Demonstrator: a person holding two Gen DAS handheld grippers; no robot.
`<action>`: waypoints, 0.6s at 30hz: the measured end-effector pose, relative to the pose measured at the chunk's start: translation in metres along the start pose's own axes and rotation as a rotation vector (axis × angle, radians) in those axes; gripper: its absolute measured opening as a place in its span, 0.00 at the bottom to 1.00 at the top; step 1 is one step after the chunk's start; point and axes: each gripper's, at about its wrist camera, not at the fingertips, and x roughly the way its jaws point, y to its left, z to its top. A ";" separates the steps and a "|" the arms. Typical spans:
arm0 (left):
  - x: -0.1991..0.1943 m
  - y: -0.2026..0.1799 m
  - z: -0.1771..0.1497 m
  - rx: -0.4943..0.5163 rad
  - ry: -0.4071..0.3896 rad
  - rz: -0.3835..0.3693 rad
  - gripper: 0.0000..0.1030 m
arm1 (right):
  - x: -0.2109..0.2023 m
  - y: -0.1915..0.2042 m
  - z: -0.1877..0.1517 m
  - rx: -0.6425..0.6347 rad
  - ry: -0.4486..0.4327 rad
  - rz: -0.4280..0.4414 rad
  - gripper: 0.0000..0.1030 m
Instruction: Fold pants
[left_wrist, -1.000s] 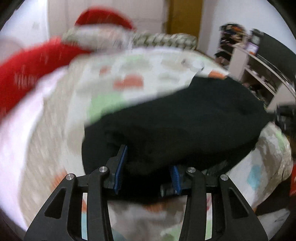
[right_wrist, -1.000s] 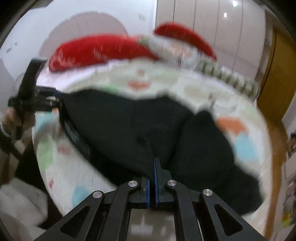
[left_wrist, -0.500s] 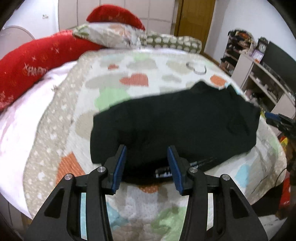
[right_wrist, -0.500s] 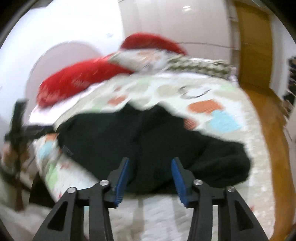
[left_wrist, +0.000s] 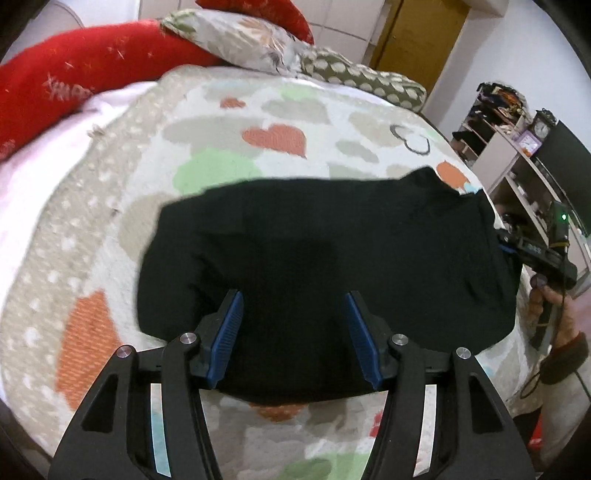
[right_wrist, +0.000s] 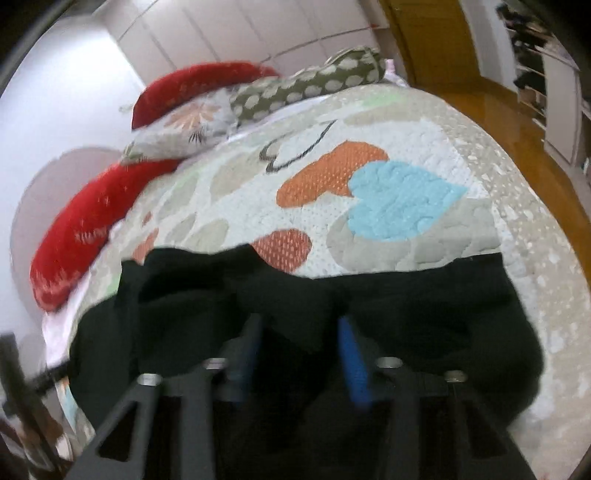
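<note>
Black pants (left_wrist: 325, 251) lie folded in a broad rectangle on the heart-patterned quilt (left_wrist: 221, 122). My left gripper (left_wrist: 293, 314) is open and empty, its blue pads over the pants' near edge. My right gripper (right_wrist: 301, 336) is open and empty, low over the pants (right_wrist: 406, 314) at their other end. The right gripper also shows in the left wrist view (left_wrist: 532, 251), at the pants' right edge. The right wrist view is blurred.
Red pillows (left_wrist: 74, 81), a floral pillow (left_wrist: 240, 40) and a spotted bolster (left_wrist: 362, 81) line the head of the bed. White shelves (left_wrist: 517, 155) and a wooden door (left_wrist: 417, 40) stand beyond the bed. Wooden floor (right_wrist: 517, 122) runs beside the bed.
My right gripper opened and let go of the pants. The pants dropped flat onto the quilt. My left gripper widened and drew back a little.
</note>
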 end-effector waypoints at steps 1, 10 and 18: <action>0.002 -0.005 -0.001 0.021 0.000 0.000 0.55 | -0.002 0.003 -0.001 0.001 -0.005 0.003 0.13; 0.011 -0.007 -0.005 0.027 0.014 -0.017 0.55 | -0.110 -0.004 -0.021 -0.037 -0.226 -0.255 0.12; 0.007 -0.012 -0.009 0.042 0.013 -0.004 0.55 | -0.083 -0.030 -0.040 0.001 -0.075 -0.329 0.20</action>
